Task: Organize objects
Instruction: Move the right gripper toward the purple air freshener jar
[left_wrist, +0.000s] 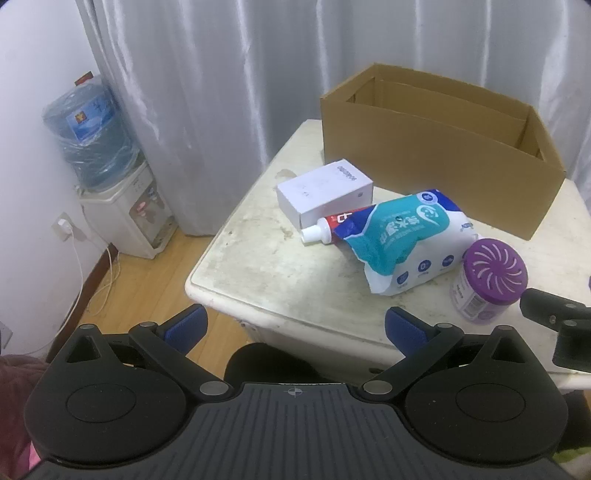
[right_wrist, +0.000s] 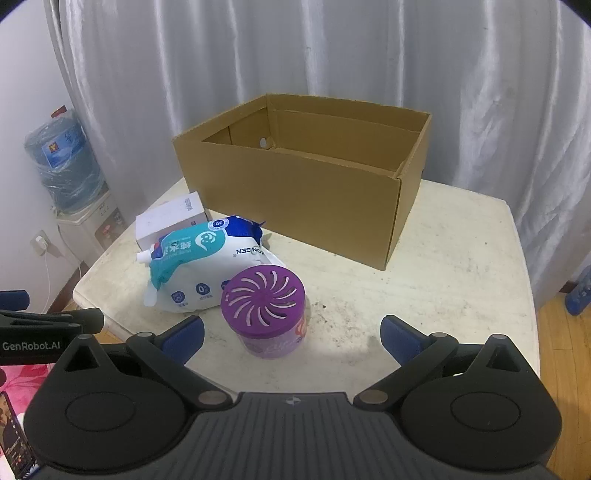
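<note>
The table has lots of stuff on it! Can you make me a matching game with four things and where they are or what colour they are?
Things:
1. cardboard box
2. air freshener
3. wipes pack
4. small box

Clues:
A. purple lid with swirly slots
B. white, at the table's left side
C. brown, open on top, at the back
D. teal and white, soft, lying across a toothpaste tube

Pairs: 1-C, 2-A, 3-D, 4-B

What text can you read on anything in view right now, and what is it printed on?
"GenRobot.AI": side of the left claw.
"30": blue badge on the wipes pack.
Partly cut "...ON SEN": same pack's side.
Chinese characters on the pack: blurred.
White box number, purple air freshener label, water jug sticker: unreadable.
</note>
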